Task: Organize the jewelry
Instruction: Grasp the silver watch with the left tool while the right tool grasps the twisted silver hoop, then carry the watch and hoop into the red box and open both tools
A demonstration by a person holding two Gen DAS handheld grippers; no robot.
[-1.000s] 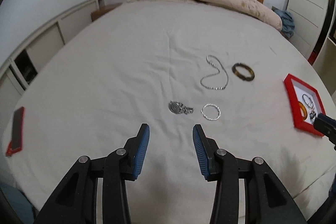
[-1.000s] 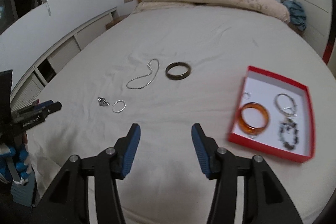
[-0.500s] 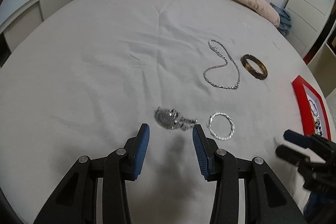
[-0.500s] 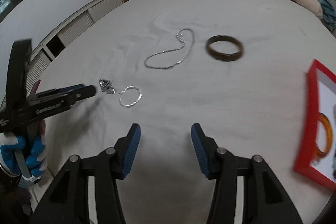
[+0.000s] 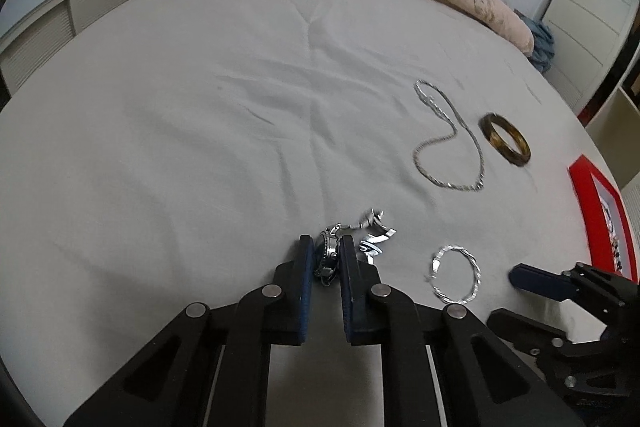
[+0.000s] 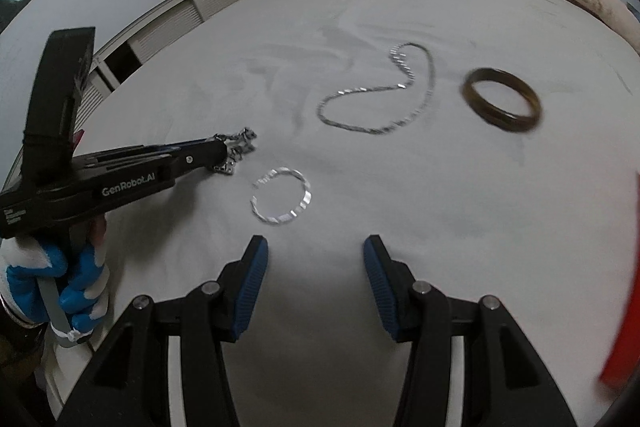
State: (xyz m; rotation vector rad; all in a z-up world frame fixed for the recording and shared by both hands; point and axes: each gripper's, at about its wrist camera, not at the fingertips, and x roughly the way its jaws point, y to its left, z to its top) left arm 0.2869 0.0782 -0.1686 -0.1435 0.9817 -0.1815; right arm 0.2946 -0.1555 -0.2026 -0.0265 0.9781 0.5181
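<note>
The silver metal wristwatch [image 5: 329, 254] is lying on the white bed sheet [image 5: 200, 147], with the left gripper [image 5: 325, 259] closing its blue-padded fingers [image 5: 306, 267] on the watch case while the bracelet links are trailing to the right. Just beside it a twisted silver bangle [image 5: 456, 277] is resting flat, directly ahead of the right gripper [image 6: 314, 263], whose fingers are standing wide apart and holding nothing. Farther up the sheet a silver chain necklace [image 5: 448, 143] is lying in a loop, with a dark brown bangle [image 5: 505, 139] near it. A red tray [image 5: 580, 187] is sitting at the right edge.
</note>
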